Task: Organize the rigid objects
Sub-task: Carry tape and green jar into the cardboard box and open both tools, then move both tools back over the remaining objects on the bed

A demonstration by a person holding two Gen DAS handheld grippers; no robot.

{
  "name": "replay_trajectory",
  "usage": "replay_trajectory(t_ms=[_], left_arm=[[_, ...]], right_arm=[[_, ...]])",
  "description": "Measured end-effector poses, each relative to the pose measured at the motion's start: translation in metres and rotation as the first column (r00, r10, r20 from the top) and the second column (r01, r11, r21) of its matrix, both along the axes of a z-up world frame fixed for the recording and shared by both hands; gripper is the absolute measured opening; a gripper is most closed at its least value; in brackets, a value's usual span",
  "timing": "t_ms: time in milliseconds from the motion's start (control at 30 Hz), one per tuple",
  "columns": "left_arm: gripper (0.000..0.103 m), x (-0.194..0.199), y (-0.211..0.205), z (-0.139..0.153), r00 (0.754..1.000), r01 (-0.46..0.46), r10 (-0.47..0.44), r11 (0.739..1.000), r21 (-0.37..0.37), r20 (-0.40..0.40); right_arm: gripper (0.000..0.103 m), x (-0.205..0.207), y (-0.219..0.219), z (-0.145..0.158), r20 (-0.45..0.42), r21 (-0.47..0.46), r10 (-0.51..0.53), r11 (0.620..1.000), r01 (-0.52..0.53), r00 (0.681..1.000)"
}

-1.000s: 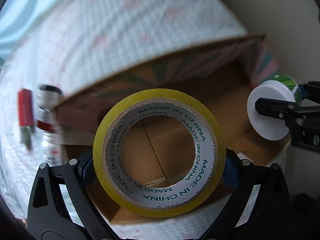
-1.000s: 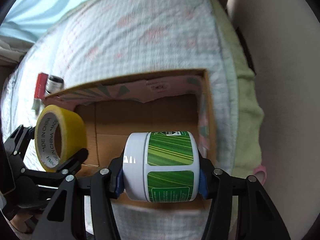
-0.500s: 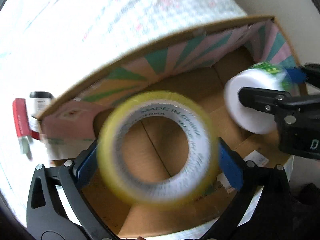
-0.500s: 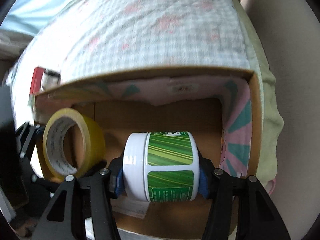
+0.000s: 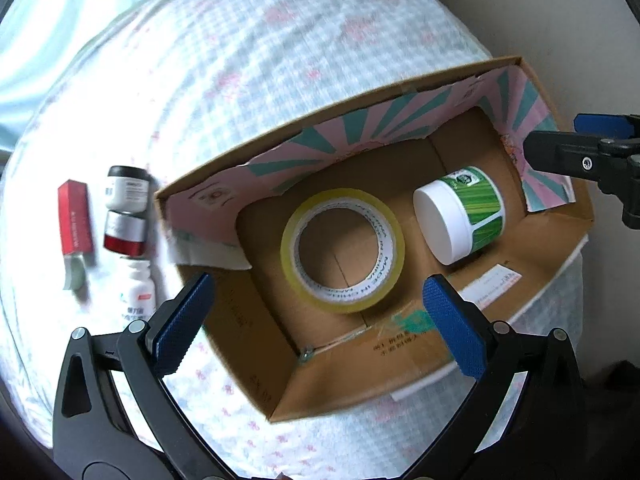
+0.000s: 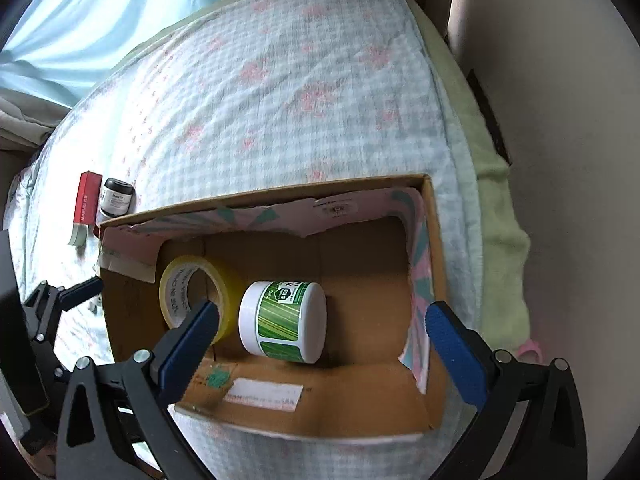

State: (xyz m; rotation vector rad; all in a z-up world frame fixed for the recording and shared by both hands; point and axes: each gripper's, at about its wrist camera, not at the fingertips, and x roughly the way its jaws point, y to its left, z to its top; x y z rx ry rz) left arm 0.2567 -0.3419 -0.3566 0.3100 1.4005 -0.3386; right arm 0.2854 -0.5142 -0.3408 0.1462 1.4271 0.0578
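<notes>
Looking straight down through the left wrist view, a bed covered in a pale blue checked quilt (image 5: 280, 60) with pink flower prints fills most of the frame, with light blue fabric at the upper left and a plain beige wall at the upper right. An open cardboard box (image 5: 332, 376) sits on the quilt at centre right, its inner flaps printed with pink and teal rays. Inside, on the brown floor, a roll of yellow tape (image 5: 342, 251) lies flat at centre. Just right of it a white jar with a green striped label (image 5: 460, 216) lies on its side. Outside the box, at the left, lie a red carton (image 5: 74, 216), a black-lidded jar (image 5: 128, 192), a red and silver jar (image 5: 125, 233) and a white bottle (image 5: 138, 292). The left gripper (image 5: 316, 320) stands wide apart at the bottom of the frame, blue pads clear of the tape, having just spread to full width with nothing between them. The right gripper's tip (image 5: 592, 148) shows at the right edge.

From the right wrist view, the same quilt (image 6: 300, 80) runs to a green blanket edge (image 6: 500, 200) and a beige wall at the right. The box (image 6: 304, 416) lies at lower centre, with the tape (image 6: 192, 300) leaning at its left and the jar (image 6: 284, 320) touching it at centre. The right gripper (image 6: 320, 340) has just sprung wide, pads free of the jar. The left gripper (image 6: 68, 296) shows at the left edge, the carton (image 6: 86, 204) and black-lidded jar (image 6: 116, 200) beyond.
</notes>
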Motion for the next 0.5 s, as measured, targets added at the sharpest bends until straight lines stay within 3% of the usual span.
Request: replay_trajectory(t_ms=[200, 500], left_arm=[[0.103, -0.002, 0.016, 0.035, 0.998, -0.018, 0.019, 1.0, -0.02, 0.053], [0.103, -0.016, 0.042, 0.103, 0.986, -0.044, 0.052, 0.997, -0.057, 0.156]], right_arm=[[0.103, -0.015, 0.006, 0.032, 0.028, -0.082, 0.034, 0.996, -0.031, 0.999], [0.103, -0.036, 0.021, 0.089, 0.094, -0.133, 0.033, 0.991, -0.02, 0.995]])
